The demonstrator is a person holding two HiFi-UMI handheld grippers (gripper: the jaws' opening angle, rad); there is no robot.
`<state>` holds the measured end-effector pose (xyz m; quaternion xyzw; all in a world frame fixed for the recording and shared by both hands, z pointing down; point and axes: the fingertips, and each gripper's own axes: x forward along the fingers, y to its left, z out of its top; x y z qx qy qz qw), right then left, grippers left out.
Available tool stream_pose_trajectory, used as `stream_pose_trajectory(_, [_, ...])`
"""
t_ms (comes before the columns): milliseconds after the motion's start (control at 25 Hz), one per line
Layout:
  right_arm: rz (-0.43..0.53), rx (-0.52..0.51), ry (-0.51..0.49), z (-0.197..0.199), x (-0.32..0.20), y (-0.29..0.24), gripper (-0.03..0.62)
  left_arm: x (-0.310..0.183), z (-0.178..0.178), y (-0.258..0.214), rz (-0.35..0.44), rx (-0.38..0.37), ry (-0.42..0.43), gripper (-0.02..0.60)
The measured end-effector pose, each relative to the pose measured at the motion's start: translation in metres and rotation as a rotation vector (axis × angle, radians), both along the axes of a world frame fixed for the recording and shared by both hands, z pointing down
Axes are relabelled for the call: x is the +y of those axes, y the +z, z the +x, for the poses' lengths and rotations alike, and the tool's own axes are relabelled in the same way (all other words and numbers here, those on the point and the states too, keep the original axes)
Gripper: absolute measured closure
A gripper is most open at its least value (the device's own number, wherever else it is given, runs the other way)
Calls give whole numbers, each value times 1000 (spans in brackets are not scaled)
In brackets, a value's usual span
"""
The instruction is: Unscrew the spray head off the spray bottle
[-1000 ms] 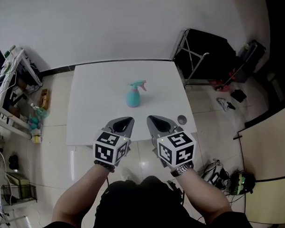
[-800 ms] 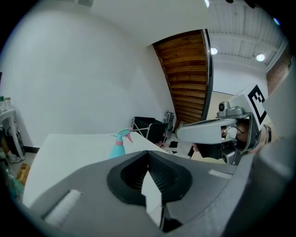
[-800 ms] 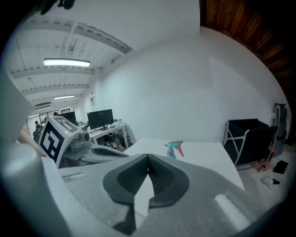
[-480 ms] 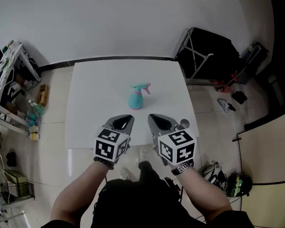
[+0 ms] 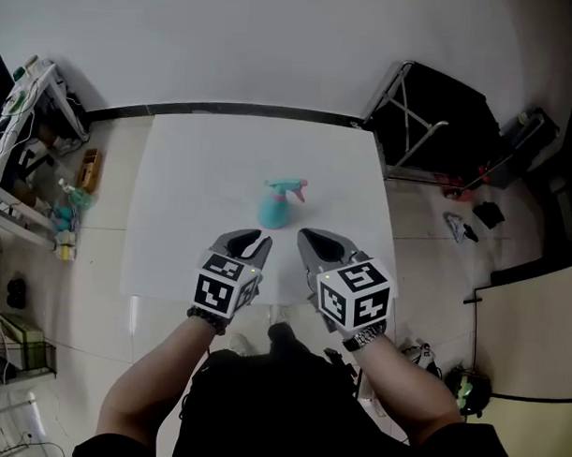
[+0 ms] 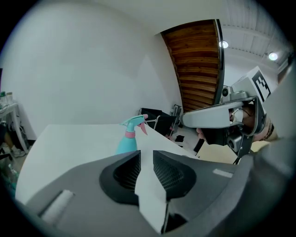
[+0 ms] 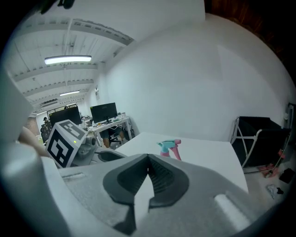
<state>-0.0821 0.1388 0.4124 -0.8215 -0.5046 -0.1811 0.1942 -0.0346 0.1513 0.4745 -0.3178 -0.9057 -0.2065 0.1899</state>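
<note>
A teal spray bottle (image 5: 273,209) with a teal spray head and pink trigger (image 5: 289,186) stands upright in the middle of the white table (image 5: 194,192). Both grippers hover over the table's near edge, short of the bottle and touching nothing. My left gripper (image 5: 252,239) sits to the bottle's near left. Its jaws have just been opening and now show a narrow gap with nothing in it. My right gripper (image 5: 310,238) is shut and empty. The bottle (image 6: 127,140) rises just past the left gripper (image 6: 146,155). Its spray head (image 7: 169,146) shows beyond the right gripper (image 7: 148,160).
A black folding rack (image 5: 439,125) stands off the table's far right corner. Cluttered shelves (image 5: 32,120) line the left wall. Loose items lie on the floor at the right (image 5: 459,224). A desk with monitors (image 7: 104,113) stands farther back.
Both grippers have moved forward and down toward the table and the bottle. The left gripper's jaws have parted slightly; the right gripper's stay closed.
</note>
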Motion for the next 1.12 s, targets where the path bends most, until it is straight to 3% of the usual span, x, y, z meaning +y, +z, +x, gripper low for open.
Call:
stream_pose_trajectory(480, [85, -16, -99, -24, 29, 29, 602, 33, -15, 54, 58, 77, -87, 353])
stream_pose_trajectory(1120, [171, -14, -194, -41, 57, 60, 602, 73, -25, 98, 63, 178, -144, 179])
